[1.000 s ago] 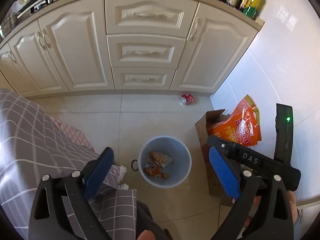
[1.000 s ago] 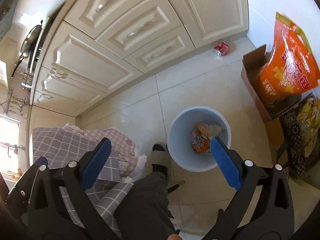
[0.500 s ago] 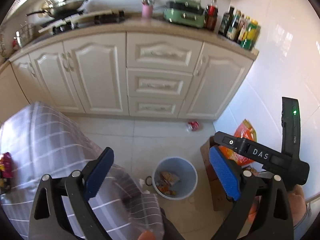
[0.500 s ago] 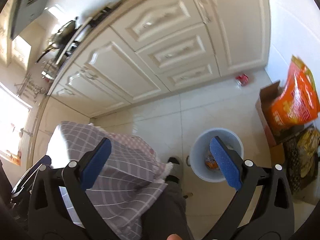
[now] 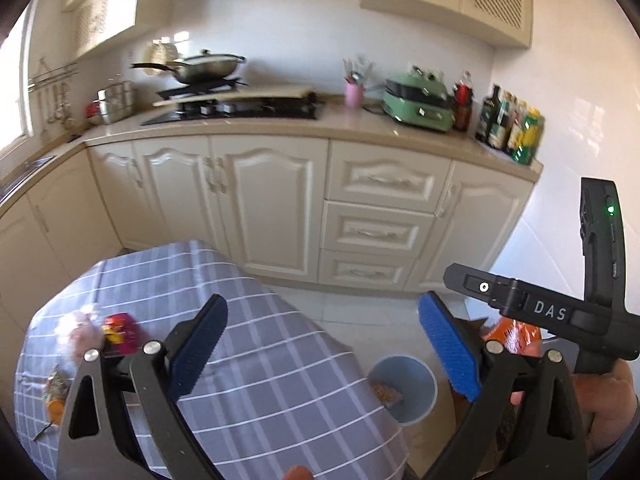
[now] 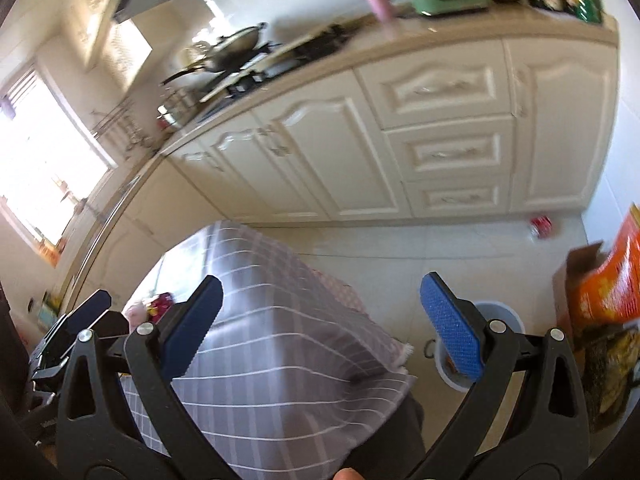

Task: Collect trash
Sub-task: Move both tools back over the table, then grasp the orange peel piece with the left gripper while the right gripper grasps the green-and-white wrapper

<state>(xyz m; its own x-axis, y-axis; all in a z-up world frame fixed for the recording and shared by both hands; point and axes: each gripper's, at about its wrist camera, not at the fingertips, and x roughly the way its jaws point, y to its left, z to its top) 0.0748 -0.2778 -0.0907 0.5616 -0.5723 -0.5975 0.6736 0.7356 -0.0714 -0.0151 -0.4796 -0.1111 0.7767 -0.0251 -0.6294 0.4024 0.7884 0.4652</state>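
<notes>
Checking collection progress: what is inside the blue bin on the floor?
The blue bin holds some orange-brown wrapper trash near its left wall. The checked tablecloth covers that edge, so the rest of its contents cannot be seen.

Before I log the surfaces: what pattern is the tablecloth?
Grey-purple with a white grid check, the tablecloth shows best in the left wrist view.

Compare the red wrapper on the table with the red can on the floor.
Place: the red wrapper lies on the checked tablecloth, beside other litter; the red can lies alone on the floor tiles by the cabinet base.
Look: the wrapper is flat, magenta-red with yellow print; the can looks rounded, too blurred to read.
Reach: the wrapper is near the left gripper; the can is far beyond the bin.
Shared: both are outside the bin.
</notes>
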